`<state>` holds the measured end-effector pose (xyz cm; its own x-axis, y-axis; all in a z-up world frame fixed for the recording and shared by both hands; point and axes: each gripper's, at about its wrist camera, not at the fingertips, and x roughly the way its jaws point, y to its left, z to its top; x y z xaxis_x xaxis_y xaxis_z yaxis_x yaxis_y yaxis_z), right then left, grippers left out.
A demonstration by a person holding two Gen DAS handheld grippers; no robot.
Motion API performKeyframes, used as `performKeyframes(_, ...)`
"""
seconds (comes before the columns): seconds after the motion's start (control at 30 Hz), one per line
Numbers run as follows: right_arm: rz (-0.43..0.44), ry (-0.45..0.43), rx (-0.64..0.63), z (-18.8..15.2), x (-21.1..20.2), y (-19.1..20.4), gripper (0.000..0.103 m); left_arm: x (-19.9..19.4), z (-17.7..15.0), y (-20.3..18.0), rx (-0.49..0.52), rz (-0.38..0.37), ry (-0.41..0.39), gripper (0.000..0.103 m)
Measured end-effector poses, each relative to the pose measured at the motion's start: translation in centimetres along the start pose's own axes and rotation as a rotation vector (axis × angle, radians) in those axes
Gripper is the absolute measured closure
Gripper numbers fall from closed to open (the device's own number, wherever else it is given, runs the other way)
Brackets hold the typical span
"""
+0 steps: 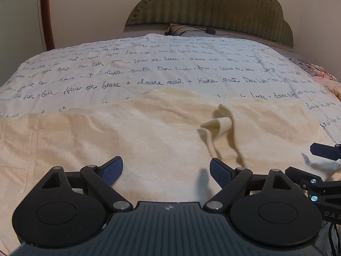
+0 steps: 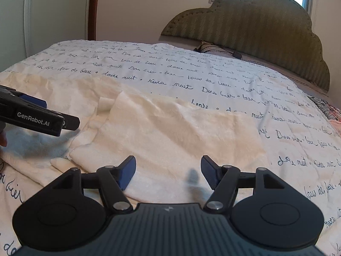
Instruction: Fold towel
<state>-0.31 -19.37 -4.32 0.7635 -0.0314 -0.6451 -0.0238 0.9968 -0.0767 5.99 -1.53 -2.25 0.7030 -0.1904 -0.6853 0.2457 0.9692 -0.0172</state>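
A cream plush towel [image 1: 127,132] [image 2: 170,132] lies rumpled on the bed, one layer lapped over another. A small curled corner [image 1: 219,123] stands up from it to the right of centre. My left gripper [image 1: 166,166] hovers low over the towel's near part, open wide, nothing between its blue pads. In the right wrist view the left gripper [image 2: 59,112] reaches in from the left edge above the towel. My right gripper [image 2: 168,163] is also open over the towel's near edge, pads pressing on nothing. At the left wrist view's right edge its fingers [image 1: 324,151] show, with a pale blur beside them.
The towel rests on a white bedspread [image 1: 170,64] [image 2: 213,81] printed with dark handwriting. A green scalloped headboard [image 1: 213,4] [image 2: 255,32] stands behind, with a pillow and a black cable [image 1: 191,29] at its foot. Patterned fabric [image 1: 319,74] lies at the right edge.
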Motion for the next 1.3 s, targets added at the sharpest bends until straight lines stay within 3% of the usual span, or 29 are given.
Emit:
performKeyframes(0.3, 0.030, -0.040, 0.046, 0.9, -0.2, 1.6, 0.034, -1.6, -1.1, 4.3, -0.064, 0.059, -0.024, 0.011)
performKeyframes(0.37, 0.055, -0.053, 0.032, 1.3, -0.2, 2.5, 0.025, -1.8, -1.3, 5.0, -0.080, 0.062, -0.028, 0.009)
performKeyframes(0.5, 0.059, -0.021, -0.026, 1.1, 1.2, 4.3, 0.016, -1.9, -1.6, 5.5, -0.073, 0.075, -0.031, 0.007)
performKeyframes(0.73, 0.028, -0.018, 0.024, -0.2, 2.3, 4.3, 0.000, -1.7, -2.3, 5.3, -0.045, 0.082, -0.048, 0.005)
performKeyframes(0.9, 0.024, -0.065, 0.056, -1.2, 2.4, 4.2, 0.000, -1.6, -3.1, 4.9, -0.015, 0.091, -0.076, 0.002)
performKeyframes(1.3, 0.030, -0.071, 0.072, -1.4, 2.4, 4.2, 0.000, -1.7, -3.7, 5.0, -0.007, 0.094, -0.107, 0.000)
